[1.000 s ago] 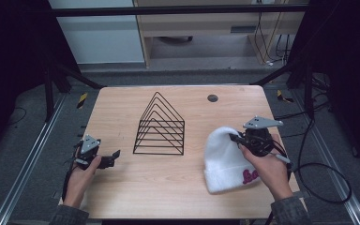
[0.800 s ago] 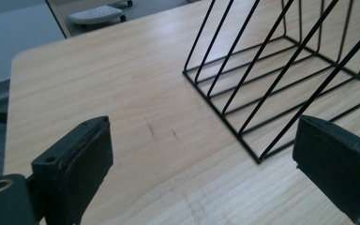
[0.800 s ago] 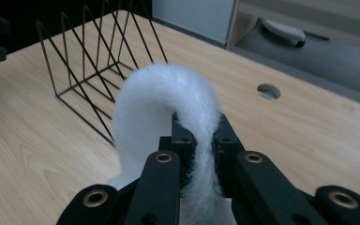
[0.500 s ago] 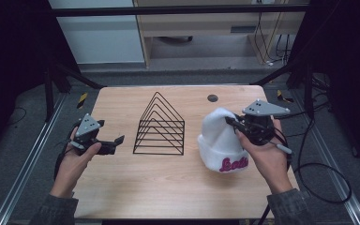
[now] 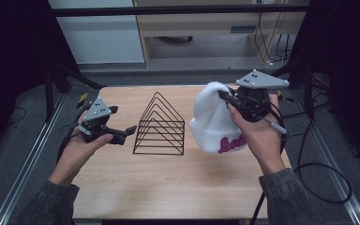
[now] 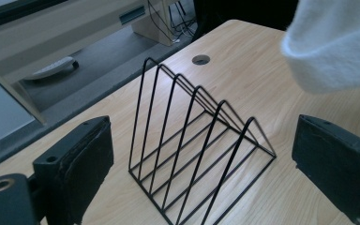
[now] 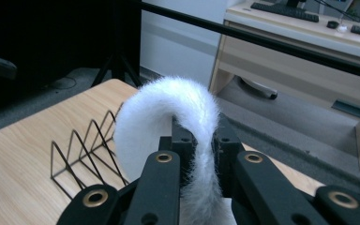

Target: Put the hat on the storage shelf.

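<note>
Presently we find the white beanie (image 5: 214, 123) lifted off the table (image 5: 168, 187), pinched in the right gripper (image 5: 225, 96); left gripper (image 5: 125, 133) gapes empty beside the wire rack (image 5: 161, 125). Placement remains outstanding.

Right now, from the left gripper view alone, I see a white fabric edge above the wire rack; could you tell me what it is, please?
Observer: A white beanie with pink lettering on its cuff, as the high view shows.
Operator: Thank you; is anything holding it?
Observer: Yes, the right gripper; its fingers are shut on a fold of the fabric.
Operator: Where is it relative to the rack?
Observer: In the high view it hangs right of the rack, not touching it.
</note>
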### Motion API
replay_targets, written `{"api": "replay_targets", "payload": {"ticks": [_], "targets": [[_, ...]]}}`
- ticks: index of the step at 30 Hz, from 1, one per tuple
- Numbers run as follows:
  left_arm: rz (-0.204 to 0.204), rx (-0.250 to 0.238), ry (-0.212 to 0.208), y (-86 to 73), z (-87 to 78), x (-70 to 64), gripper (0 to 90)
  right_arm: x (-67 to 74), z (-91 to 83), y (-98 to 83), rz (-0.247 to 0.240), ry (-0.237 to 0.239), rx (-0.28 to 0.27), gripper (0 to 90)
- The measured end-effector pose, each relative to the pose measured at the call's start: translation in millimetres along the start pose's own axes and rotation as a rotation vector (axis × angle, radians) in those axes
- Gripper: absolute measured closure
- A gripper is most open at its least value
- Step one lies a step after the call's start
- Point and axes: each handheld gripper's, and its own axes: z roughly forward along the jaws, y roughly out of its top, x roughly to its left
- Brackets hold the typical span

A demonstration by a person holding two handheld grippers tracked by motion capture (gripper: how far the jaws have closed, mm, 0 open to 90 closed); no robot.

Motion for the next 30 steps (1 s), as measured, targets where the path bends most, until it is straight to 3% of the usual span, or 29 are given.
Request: {"api": "replay_targets", "payload": {"ticks": [2, 9, 15, 30], "targets": [[0.006, 0.011, -0.001, 7.3, 0.8, -0.5, 5.5, 1.4, 4.5, 15.0, 0.007, 0.007, -0.018, 83.4], [-0.002, 0.003, -0.034, 24.4, 7.1, 3.2, 8.1, 4.9, 16.2, 40.2, 0.007, 0.008, -0.050, 83.4], [-0.018, -0.004, -0.061, 25.9, 17.7, 3.2, 11.9, 7.7, 25.6, 48.9, 0.008, 0.017, -0.066, 83.4], [-0.001, -0.028, -0.133, 48.8, 36.9, -6.8, 19.1, 18.7, 45.0, 75.3, 0.030, 0.046, -0.126, 83.4]]}}
